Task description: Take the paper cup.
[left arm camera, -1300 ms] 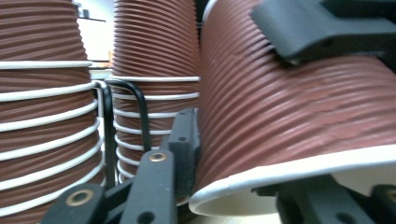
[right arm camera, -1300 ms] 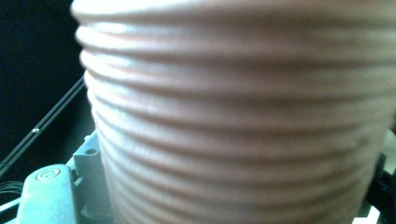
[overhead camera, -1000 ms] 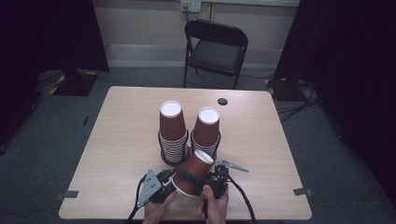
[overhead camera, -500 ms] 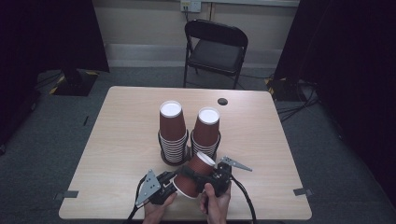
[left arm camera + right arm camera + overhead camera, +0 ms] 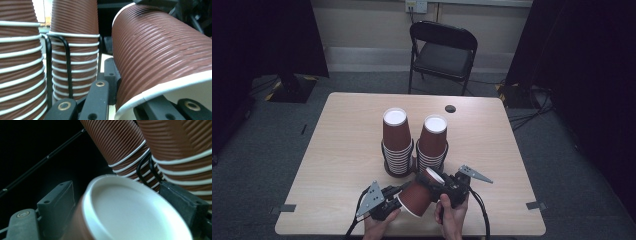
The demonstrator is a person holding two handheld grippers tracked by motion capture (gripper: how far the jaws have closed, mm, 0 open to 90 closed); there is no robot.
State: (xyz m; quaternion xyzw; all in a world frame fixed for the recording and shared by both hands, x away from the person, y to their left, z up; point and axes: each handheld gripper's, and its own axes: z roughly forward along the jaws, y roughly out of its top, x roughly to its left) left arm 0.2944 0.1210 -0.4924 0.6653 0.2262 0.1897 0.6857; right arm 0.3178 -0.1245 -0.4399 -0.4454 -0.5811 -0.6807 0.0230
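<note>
The brown ribbed paper cup (image 5: 418, 196) with a white rolled rim is held on its side between the two grippers, just above the near edge of the pale wood-grain table (image 5: 337, 150). The left gripper (image 5: 393, 199) is clamped on the cup's open mouth: in the left gripper view one black jaw is seen inside the white rim and the other against the corrugated outer wall (image 5: 160, 57). The right gripper (image 5: 438, 184) is closed on the narrow base end; in the right gripper view the smooth white recessed bottom (image 5: 130, 207) is framed by the two matte black jaw blocks pressed to its sides. A flat grey three-cornered plate is carried on top of each gripper, and black cables are trailed toward the table's near edge.

Just beyond the held cup, two stacks of like cups are stood upside down in a thin black wire holder (image 5: 398, 170): the left stack of brown ribbed cups (image 5: 396, 140) and the right stack of brown ribbed cups (image 5: 433, 142), their white rims layered as narrow bands. A small dark round disc (image 5: 450, 108) is seen farther back on the table, and a black folding metal chair (image 5: 443, 55) behind it.

Compared with a second ago, the cup has been tipped lower and drawn slightly nearer the table's near edge; the stacks are unchanged.
</note>
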